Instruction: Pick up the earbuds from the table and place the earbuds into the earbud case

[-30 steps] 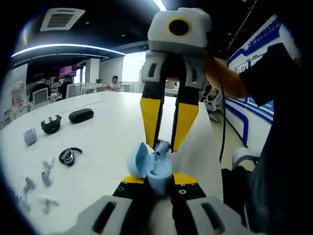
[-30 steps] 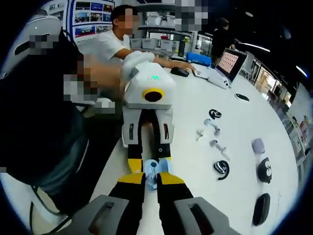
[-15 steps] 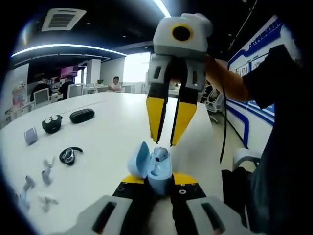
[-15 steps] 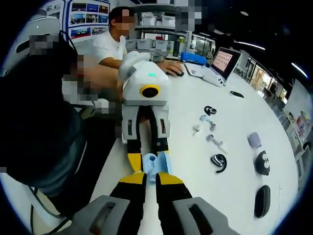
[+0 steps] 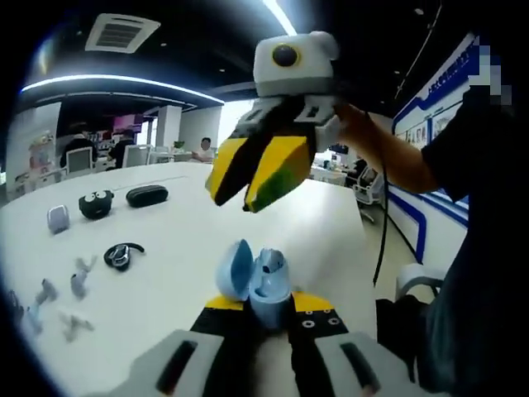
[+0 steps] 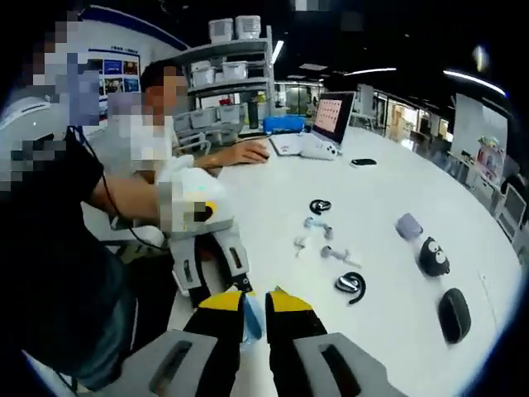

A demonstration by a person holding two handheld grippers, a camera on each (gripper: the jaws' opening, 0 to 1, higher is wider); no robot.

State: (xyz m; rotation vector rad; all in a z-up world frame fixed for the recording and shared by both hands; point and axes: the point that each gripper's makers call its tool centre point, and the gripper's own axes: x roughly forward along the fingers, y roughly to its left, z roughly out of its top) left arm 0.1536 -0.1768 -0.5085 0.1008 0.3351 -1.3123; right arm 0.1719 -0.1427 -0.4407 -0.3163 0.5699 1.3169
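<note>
Here, low in the centre of the left gripper view, the left gripper (image 5: 266, 308) is clenched on the earbud case (image 5: 258, 285), a pale blue shell held upright with its lid hinged open toward the left of the frame and its mouth facing up; one earbud (image 5: 271, 266) seems to sit in it already, stem down. Above it, in the upper middle of that frame, the right gripper (image 5: 248, 169) hangs clear of the case, tilted so its yellow jaws point down and left; the jaws look nearly together with nothing seen between them, though I cannot tell for sure. In the right gripper view its own jaws (image 6: 254, 308) rise close together at the bottom centre, a sliver of blue showing between them. The loose earbuds (image 6: 332, 254) lie farther out on the white table (image 6: 388, 240), right of centre in that frame and well apart from the jaws, small pale pieces whose stems lie flat on the table. So the right gripper is the free one, and its next reach would run forward and rightward. Farther off lie a black ear hook (image 6: 351, 286), a black pouch (image 6: 454, 314) and a laptop (image 6: 318, 132).
</note>
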